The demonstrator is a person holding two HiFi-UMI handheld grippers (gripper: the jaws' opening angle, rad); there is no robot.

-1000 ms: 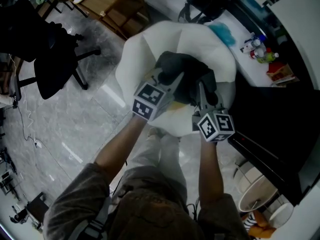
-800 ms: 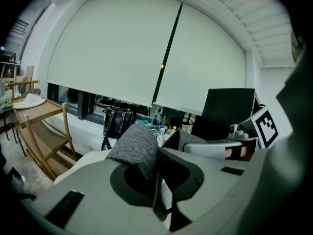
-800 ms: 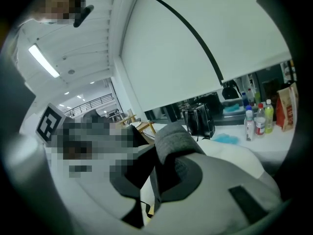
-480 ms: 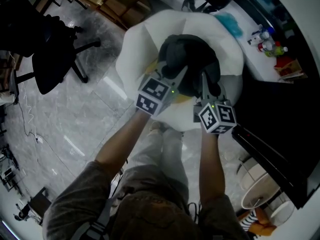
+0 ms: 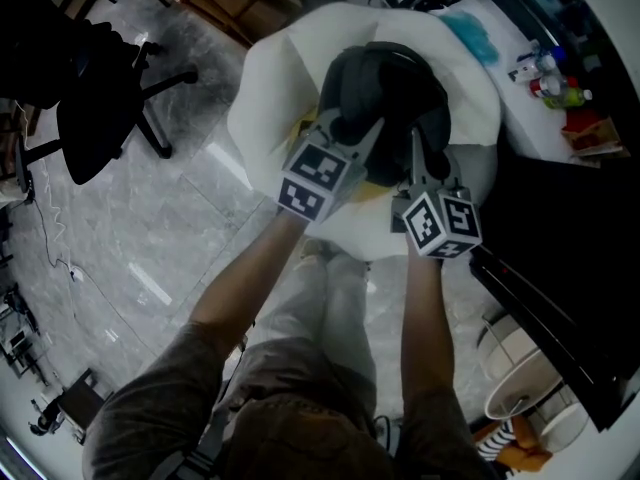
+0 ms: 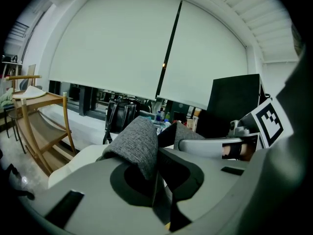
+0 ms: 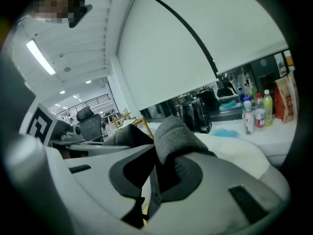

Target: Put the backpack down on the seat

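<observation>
The left gripper [image 5: 352, 133] and right gripper [image 5: 415, 158] each have jaws pinched on a grey fabric fold of the backpack [image 5: 385, 93], held over the white seat [image 5: 265, 108]. It is probably soft and saggy; grip the upper folds.

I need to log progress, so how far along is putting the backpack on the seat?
Done: the backpack is over the white seat. In hand: left gripper and right gripper both clamp its grey fabric. To do: rest it on the seat and let go.
</observation>
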